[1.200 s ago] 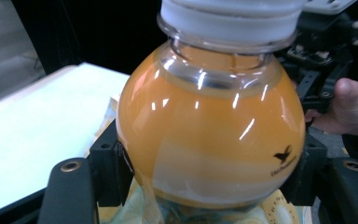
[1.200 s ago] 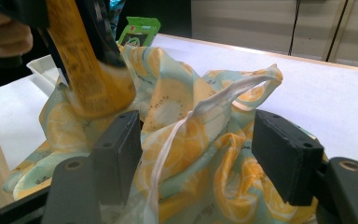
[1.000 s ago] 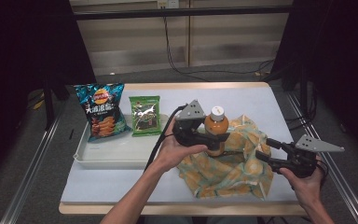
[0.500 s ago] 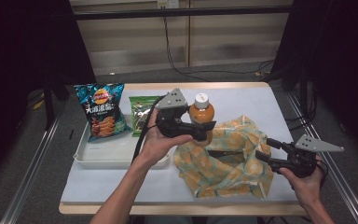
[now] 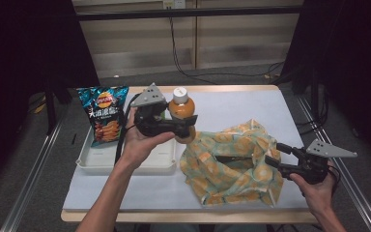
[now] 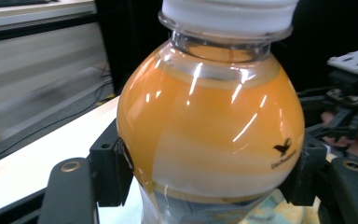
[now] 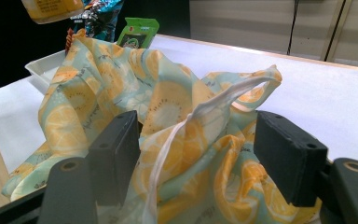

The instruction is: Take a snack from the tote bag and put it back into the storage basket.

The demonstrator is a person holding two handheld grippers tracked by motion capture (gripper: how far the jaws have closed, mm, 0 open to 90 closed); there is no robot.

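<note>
High view puts the bottle (image 5: 181, 112) in your left gripper (image 5: 186, 126), above the table (image 5: 232, 104) at the right edge of the tray (image 5: 125, 162). The jaws are clamped on the round body of the bottle from two sides; in the left gripper view you see both black pads (image 6: 114, 170) pressing on the orange belly, below the white cap (image 6: 226, 16). The bottle stands upright: its long axis goes up and down, with the cap at the top and the bottom hanging free under the jaws.

The tray lies to the left of the bottle. The chips (image 5: 104, 116) stand at its far left part, and a green packet (image 7: 137, 32) is behind your left hand (image 5: 137, 140). I judge that the bottle is going to the tray, so the move depends on this: the free part of the tray is just beside and below the bottle, toward you and to the left. Your left hand is the nearer one and already has the bottle. Keep the axis upright when you lower it, so that the bottom meets the tray flat.

Your right gripper (image 5: 280, 157) is at the right side of the bag (image 5: 232, 164). In the right gripper view its jaws stand apart, with the folded cloth and the white handle (image 7: 191, 126) between them. The pads do not seem to press the cloth.
</note>
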